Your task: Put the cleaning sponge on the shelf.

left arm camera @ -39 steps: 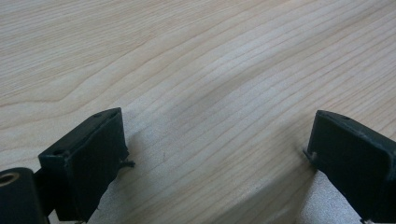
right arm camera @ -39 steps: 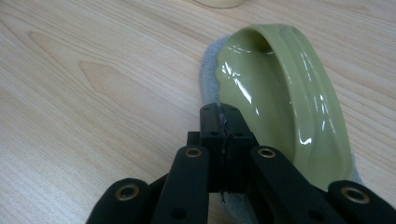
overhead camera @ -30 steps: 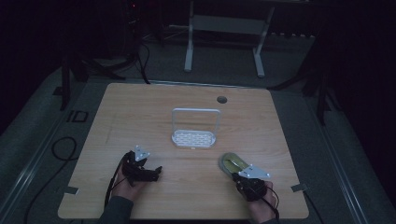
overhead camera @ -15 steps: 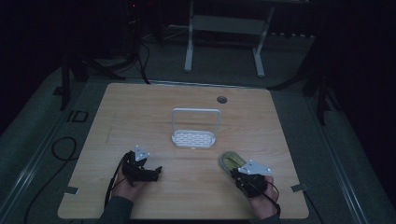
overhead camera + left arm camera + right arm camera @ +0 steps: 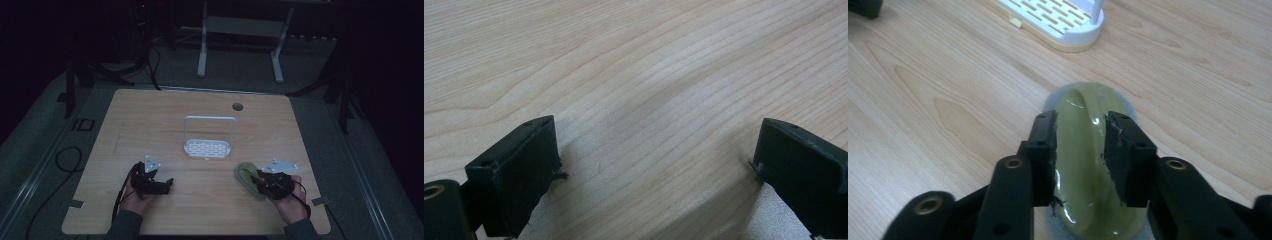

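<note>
An olive-green glossy dish (image 5: 244,174) with a grey underside lies on the wooden table (image 5: 150,125) at the front right. My right gripper (image 5: 259,181) is at its near end. In the right gripper view the two black jaws stand close together on either side of the dish (image 5: 1083,150), pressed against it. My left gripper (image 5: 167,184) rests low at the front left, held in a hand. In the left gripper view its jaws stand wide apart over bare wood, with nothing between them. A white slotted rack (image 5: 207,146) with a wire hoop stands mid-table.
The rack's base (image 5: 1058,20) lies just beyond the dish in the right gripper view. A round cable hole (image 5: 237,106) sits near the table's far edge. Cables trail from both grippers toward the front edge. A white metal stand (image 5: 240,30) is on the floor behind the table.
The right gripper has shifted slightly forward at the dish. The left gripper and the rack have not moved.
</note>
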